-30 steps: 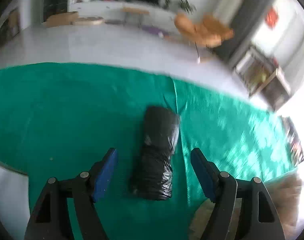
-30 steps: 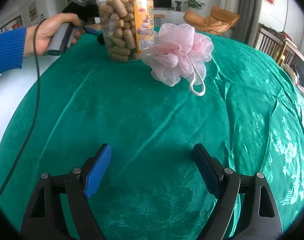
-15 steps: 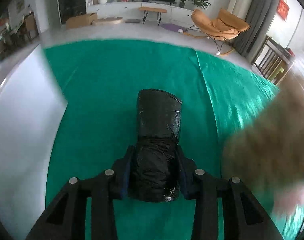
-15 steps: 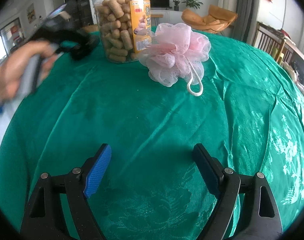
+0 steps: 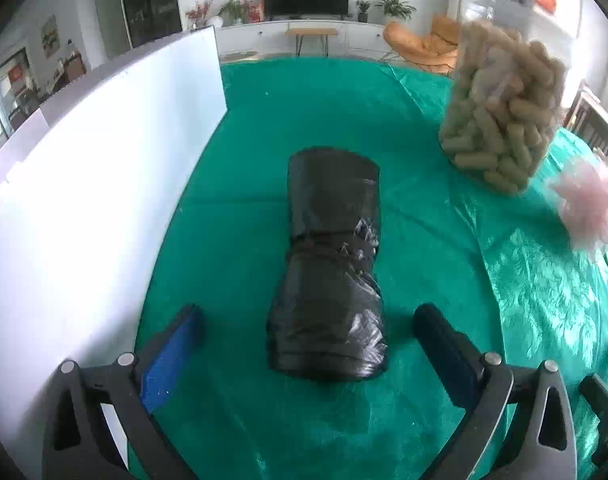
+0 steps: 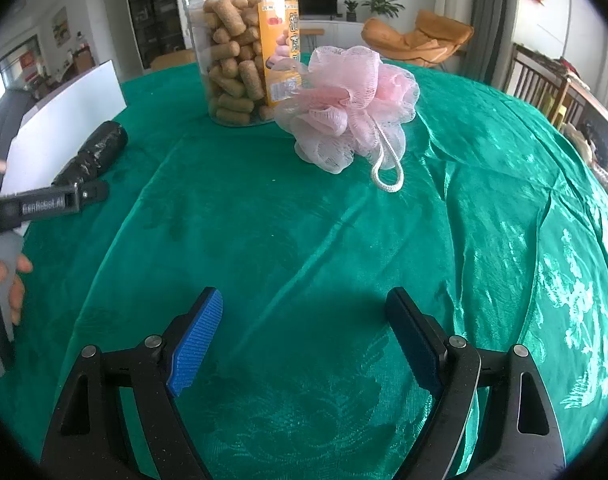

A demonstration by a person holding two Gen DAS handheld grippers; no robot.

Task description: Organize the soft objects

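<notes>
Now that the left gripper [image 5: 309,330] is opening off the black bag roll [image 5: 330,268] it pinched a moment ago, the roll lies released beside the white board [image 5: 88,200] (right gripper [image 6: 304,336] spread, empty), leaving the pink loofah [image 6: 352,106]

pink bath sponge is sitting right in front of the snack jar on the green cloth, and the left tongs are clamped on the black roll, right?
Not quite. The left tongs are not clamped: their jaws are opening, with the black roll lying between them untouched, as the left wrist view shows. The rest holds: the pink bath sponge sits in front of the snack jar on the green cloth.
</notes>
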